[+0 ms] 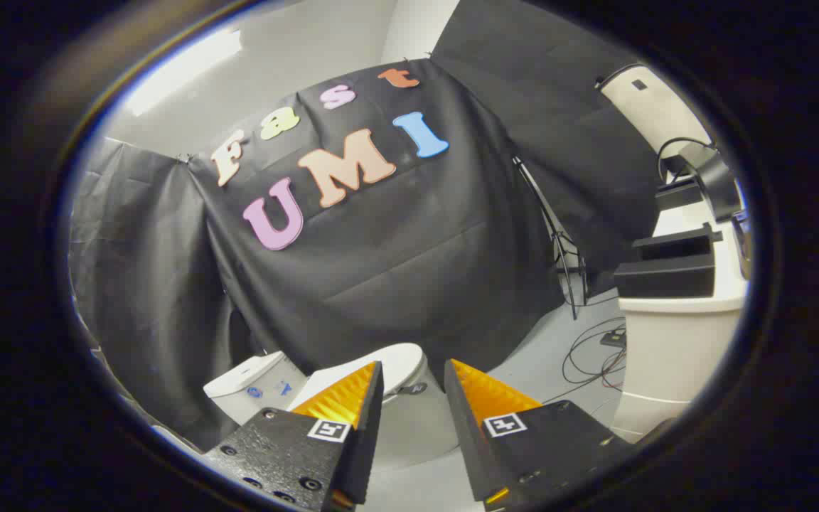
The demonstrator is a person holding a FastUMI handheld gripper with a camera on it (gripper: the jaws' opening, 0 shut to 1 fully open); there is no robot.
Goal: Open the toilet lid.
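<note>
The gripper (pixel 413 373) stands open, its two fingers parted with a clear gap between them and nothing held. The fingertips (pixel 374 370) are in the air, touching nothing.

Just beyond the tips, at about 12 o'clock from the gripper and lower down, sits the toilet (pixel 409 419), white and seen at a tilt. Its lid (pixel 399 359) is down, closed over the bowl; the left fingertip overlaps its near part in the view, though whether it touches cannot be told. The tank (pixel 253 387) is at about 10 o'clock from the fingers, just beside the lid.

The grey floor (pixel 537 363) spreads at 1 o'clock, with loose cables (pixel 591 363) lying on it. Further off at 2 o'clock stands a white worktop (pixel 672 341) carrying dark boxes (pixel 665 274). A thin stand (pixel 559 242) rises at 1 o'clock against the black cloth wall (pixel 395 263), which hangs behind the toilet.
</note>
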